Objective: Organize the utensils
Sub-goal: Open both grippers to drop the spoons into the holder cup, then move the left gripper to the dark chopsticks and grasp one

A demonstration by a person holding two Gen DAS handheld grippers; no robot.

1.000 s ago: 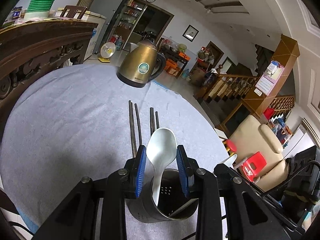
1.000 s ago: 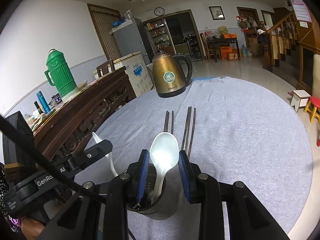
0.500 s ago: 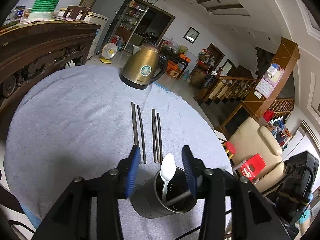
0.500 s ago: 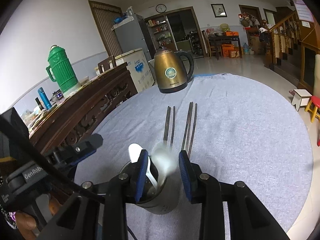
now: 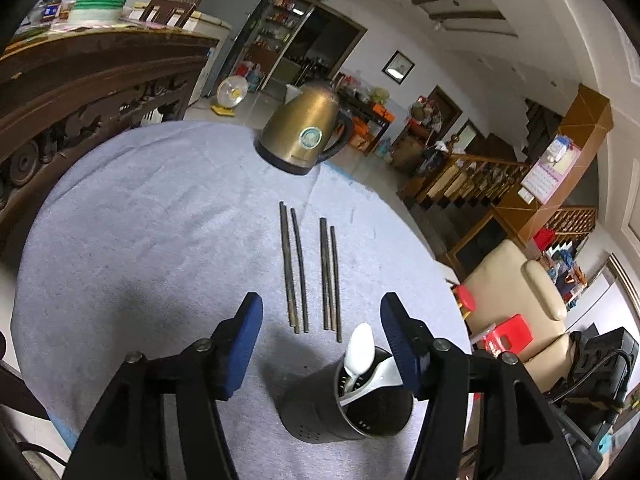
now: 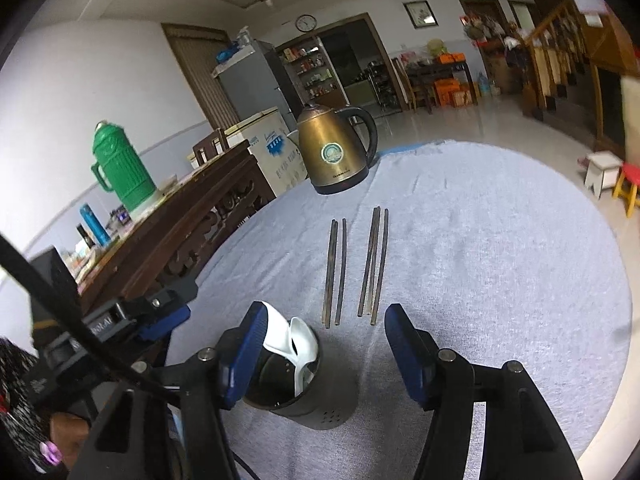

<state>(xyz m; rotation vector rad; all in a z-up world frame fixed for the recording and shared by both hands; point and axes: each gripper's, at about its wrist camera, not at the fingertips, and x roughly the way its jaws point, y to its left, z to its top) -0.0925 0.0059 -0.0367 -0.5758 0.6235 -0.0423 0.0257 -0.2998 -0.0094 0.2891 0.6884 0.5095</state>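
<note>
Both grippers hover low over the grey-clothed round table [image 5: 132,220], side by side. Left gripper [image 5: 320,344]: jaws opening, nothing pinched. Right gripper [image 6: 324,356]: jaws opening, nothing pinched.

Metal holder [image 5: 352,412] stands upright near the table's front edge, low right in the left view, low left in the right view, so it sits between the 2 tools. Inside: 2 white spoons [image 5: 360,350], bowls up, leaning on the rim.

Still on the cloth: 4 dark chopsticks [image 5: 294,268], in 2 pairs, just past the holder. Long axes run away from the grippers toward the brass kettle [image 5: 306,134]; near ends lie close to the holder. Each pair sits roughly ahead of a tool; neither hand looks clearly nearer.

Likely next: take the chopsticks across their width.
</note>
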